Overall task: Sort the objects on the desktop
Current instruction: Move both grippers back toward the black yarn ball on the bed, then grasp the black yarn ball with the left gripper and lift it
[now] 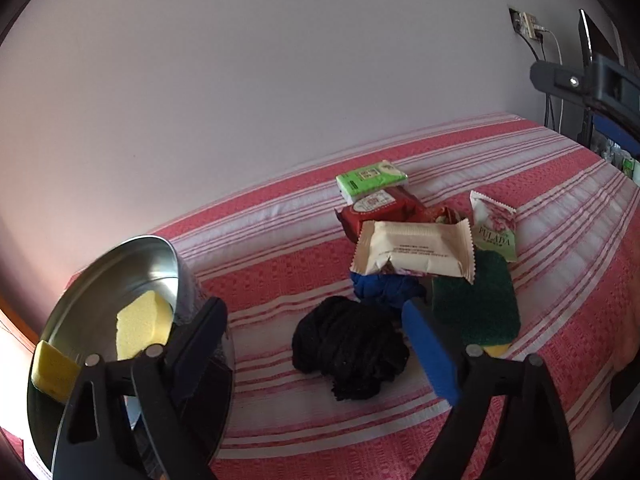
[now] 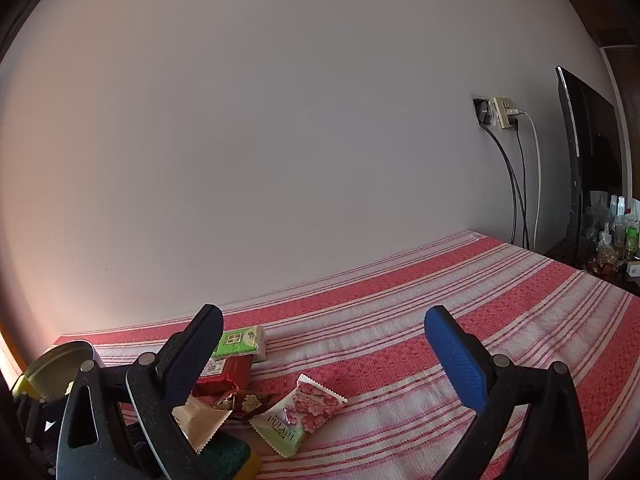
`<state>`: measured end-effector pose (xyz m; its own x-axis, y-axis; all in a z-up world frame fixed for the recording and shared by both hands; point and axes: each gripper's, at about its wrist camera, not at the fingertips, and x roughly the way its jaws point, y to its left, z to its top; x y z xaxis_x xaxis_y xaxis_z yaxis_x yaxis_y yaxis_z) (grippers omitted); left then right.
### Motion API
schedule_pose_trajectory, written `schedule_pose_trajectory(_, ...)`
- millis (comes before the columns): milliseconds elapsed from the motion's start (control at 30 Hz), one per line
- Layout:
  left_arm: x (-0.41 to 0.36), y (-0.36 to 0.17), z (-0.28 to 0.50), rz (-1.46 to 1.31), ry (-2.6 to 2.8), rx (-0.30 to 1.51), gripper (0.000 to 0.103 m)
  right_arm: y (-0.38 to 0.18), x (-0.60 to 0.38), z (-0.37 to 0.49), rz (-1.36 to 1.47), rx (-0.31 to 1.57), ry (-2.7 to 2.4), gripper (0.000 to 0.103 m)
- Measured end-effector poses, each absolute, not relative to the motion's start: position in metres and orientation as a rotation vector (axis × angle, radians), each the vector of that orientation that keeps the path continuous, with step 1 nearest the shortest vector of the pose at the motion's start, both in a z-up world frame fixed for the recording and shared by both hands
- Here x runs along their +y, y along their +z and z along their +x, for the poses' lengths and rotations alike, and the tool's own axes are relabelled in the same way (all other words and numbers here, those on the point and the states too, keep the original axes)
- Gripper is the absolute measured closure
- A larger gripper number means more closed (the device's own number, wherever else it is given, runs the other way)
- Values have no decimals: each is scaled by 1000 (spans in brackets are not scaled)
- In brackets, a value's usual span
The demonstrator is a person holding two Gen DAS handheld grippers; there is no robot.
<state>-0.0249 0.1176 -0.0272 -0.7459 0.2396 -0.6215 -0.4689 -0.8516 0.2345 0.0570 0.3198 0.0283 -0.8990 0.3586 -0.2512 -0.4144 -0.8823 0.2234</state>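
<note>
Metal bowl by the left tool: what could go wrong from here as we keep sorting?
1. The metal bowl looks tilted, with two yellow sponges inside; a nudge from the open left tool might spill them.
2. The beige packet overlaps the green scrubber and blue cloth; pulling either could drag it along.
3. The black cloth is bunched, so a pinch may snag only part.

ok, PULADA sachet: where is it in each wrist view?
Left wrist: PULADA sachet right of centre, behind the green scouring pad.
Right wrist: PULADA sachet bottom centre, between the open gripper fingers.
Shared landmark: green tissue pack, lying behind the snacks in both.
</note>
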Motion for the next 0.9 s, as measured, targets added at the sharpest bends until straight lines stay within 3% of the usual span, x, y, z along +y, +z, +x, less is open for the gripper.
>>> schedule_pose_trajectory(233, 127, -40, -35, -949, 2519, 545, 18, 30, 319, 57, -287, 405, 2712, 1)
schedule_pose_trajectory(333, 131, -44, -38, -988, 2458, 535, 45, 29, 319, 56, -295, 415, 2718, 1)
schedule_pose_trajectory(500, 132, -44, -38, -1000, 2437, 523, 45, 27, 322, 54, -325, 438, 2715, 1)
schedule_pose_trajectory(633, 115, -36, -42, -988, 2391, 345, 48, 25, 327, 54, -334, 468, 2710, 1)
schedule_pose_trajectory(900, 71, 0, -1, -579, 2516, 120, 48, 22, 326, 47, -386, 498, 2780, 1)
